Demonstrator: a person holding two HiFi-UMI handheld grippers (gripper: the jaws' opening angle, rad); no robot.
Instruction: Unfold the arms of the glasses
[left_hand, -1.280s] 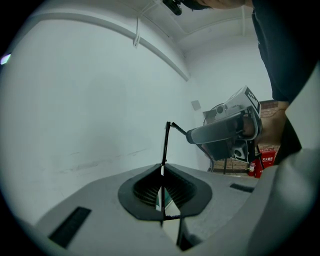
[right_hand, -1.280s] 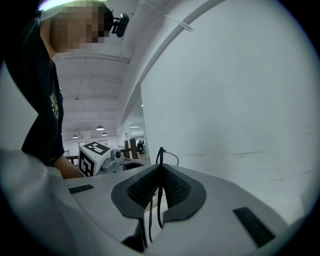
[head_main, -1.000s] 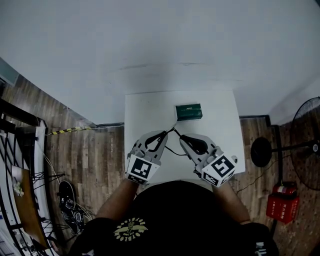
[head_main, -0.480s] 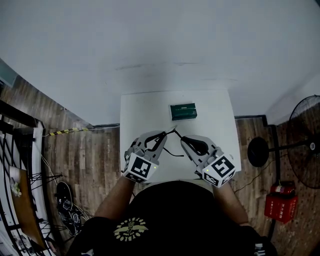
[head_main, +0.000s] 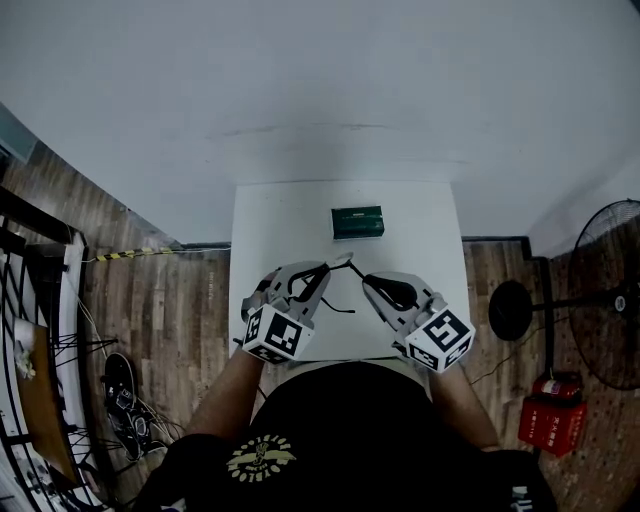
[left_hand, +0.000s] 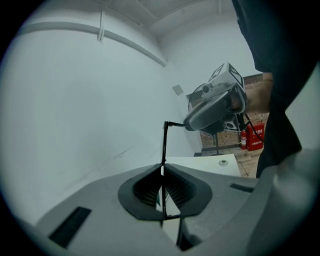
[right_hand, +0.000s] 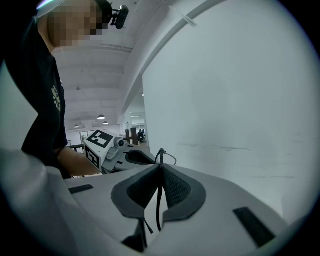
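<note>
Pinching a slim bar of the thin black wire-framed glasses (left_hand: 164, 145), our left grey two-jaw gripper (left_hand: 162, 186) has its pads pressed together on it. The glasses hang in the air between the 2 tools, above the near half of the white rectangular table (head_main: 270, 230). Our right grey two-jaw gripper (right_hand: 159, 189) is likewise clamped on a black strand, most likely 1 of the 2 arms.

To do this step well, we judge that the left side should act as a steady anchor. The right side should swing its strand in an arc about the hinge, not pull straight out. The wire looks fine enough to bend, so we would use light pressure and stop once the arm stands square to the front.

The left gripper view shows the frame rising from the pads and turning a sharp corner toward the right tool's tips. The head view gives only a faint line there. That view alone shows the dark green rectangular box (head_main: 357, 222) lying on the table beyond the tips, apart from them. The right gripper view alone shows a loose black end below its pads.
</note>
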